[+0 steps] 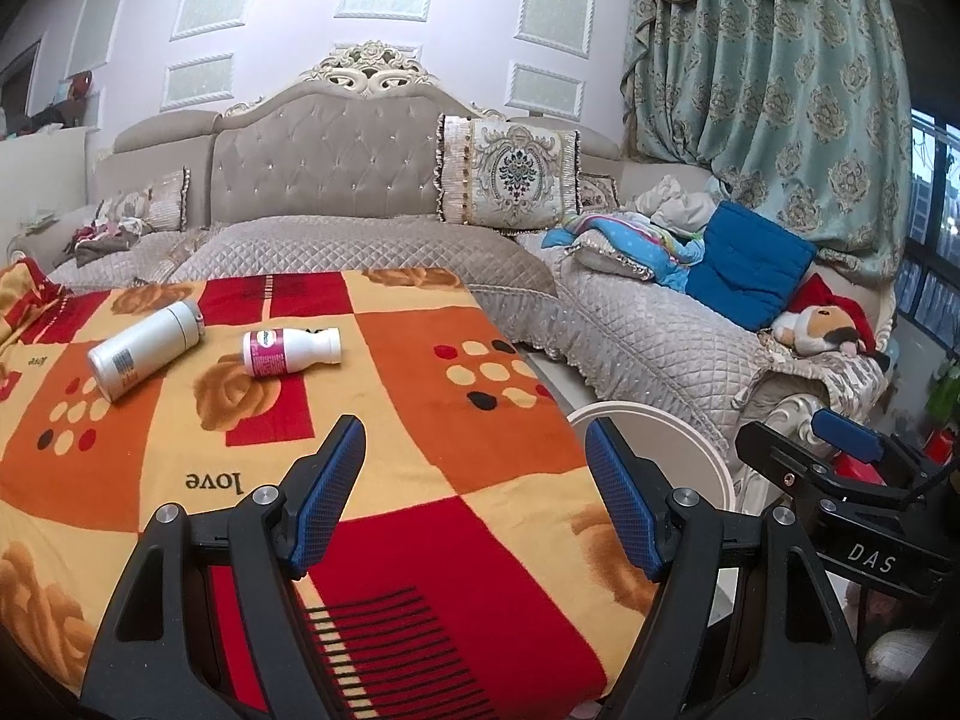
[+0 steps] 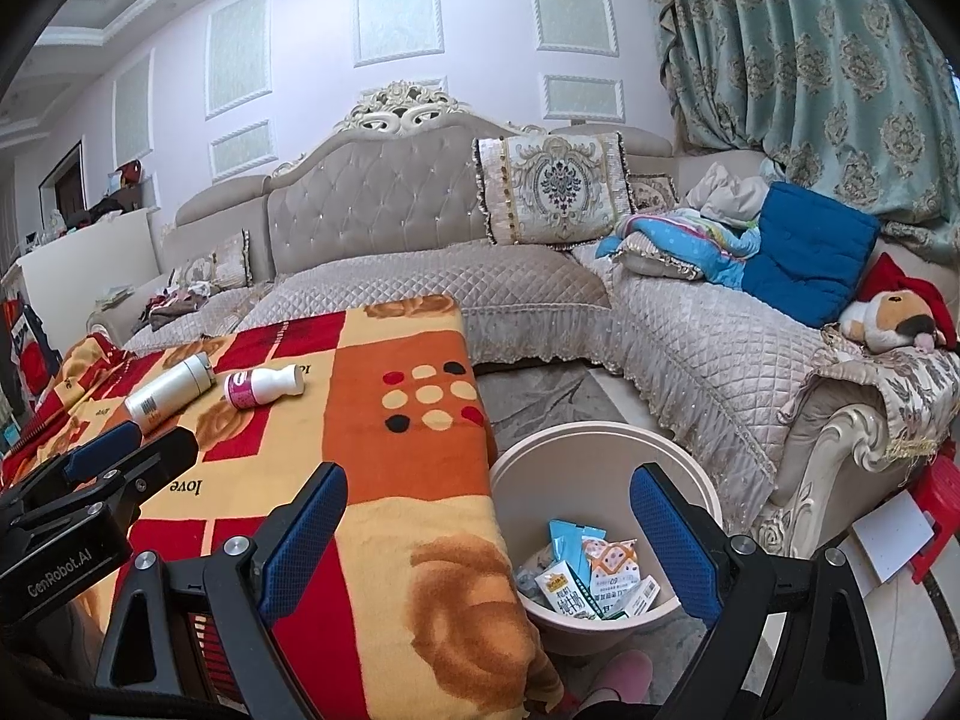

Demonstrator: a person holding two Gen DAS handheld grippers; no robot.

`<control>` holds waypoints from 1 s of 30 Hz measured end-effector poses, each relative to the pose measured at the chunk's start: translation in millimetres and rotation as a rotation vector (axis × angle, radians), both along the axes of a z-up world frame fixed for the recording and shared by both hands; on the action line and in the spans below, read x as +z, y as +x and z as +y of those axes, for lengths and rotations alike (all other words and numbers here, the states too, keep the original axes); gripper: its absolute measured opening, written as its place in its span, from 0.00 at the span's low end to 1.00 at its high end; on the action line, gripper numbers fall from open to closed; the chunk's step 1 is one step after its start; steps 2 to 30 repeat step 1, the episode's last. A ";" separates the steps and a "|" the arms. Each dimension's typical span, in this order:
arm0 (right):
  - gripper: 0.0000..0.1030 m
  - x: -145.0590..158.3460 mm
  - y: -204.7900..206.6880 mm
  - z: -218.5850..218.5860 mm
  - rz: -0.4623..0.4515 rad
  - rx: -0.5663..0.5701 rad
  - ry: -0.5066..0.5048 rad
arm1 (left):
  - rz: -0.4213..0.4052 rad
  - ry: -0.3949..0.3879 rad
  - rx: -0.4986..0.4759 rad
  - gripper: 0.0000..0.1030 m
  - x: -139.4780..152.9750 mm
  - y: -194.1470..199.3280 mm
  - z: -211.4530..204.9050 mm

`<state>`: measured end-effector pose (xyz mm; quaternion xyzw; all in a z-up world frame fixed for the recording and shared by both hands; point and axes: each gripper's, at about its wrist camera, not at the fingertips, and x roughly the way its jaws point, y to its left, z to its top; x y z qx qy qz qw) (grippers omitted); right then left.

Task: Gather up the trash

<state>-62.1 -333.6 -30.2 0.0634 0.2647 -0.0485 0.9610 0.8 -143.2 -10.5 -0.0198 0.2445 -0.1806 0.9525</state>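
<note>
Two bottles lie on their sides on the table's patterned blanket: a white and silver bottle at the far left, and a small white bottle with a pink label just right of it. A beige trash bin stands on the floor right of the table, holding several cartons and wrappers; its rim shows in the left wrist view. My left gripper is open and empty above the near table. My right gripper is open and empty, over the table's edge and the bin.
A beige quilted corner sofa wraps behind and right of the table, with cushions, a blue pillow, bedding and a plush toy. A red stool stands at the right. A pink slipper is below the bin.
</note>
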 end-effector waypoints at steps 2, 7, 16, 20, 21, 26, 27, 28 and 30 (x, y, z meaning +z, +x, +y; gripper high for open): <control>0.91 -0.7 0.4 0.2 0.003 0.002 0.000 | 0.002 0.001 -0.001 0.73 0.0 1.4 0.7; 0.91 -0.7 0.4 0.2 0.003 0.002 0.000 | 0.002 0.001 -0.001 0.73 0.0 1.4 0.7; 0.91 -0.7 0.4 0.2 0.003 0.002 0.000 | 0.002 0.001 -0.001 0.73 0.0 1.4 0.7; 0.91 -0.7 0.4 0.2 0.003 0.002 0.000 | 0.002 0.001 -0.001 0.73 0.0 1.4 0.7; 0.91 -0.7 0.4 0.2 0.003 0.002 0.000 | 0.002 0.001 -0.001 0.73 0.0 1.4 0.7; 0.91 -0.7 0.4 0.2 0.003 0.002 0.000 | 0.002 0.001 -0.001 0.73 0.0 1.4 0.7; 0.91 -0.7 0.4 0.2 0.003 0.002 0.000 | 0.002 0.001 -0.001 0.73 0.0 1.4 0.7; 0.91 -0.7 0.4 0.2 0.003 0.002 0.000 | 0.002 0.001 -0.001 0.73 0.0 1.4 0.7; 0.91 -0.7 0.4 0.2 0.003 0.002 0.000 | 0.002 0.001 -0.001 0.73 0.0 1.4 0.7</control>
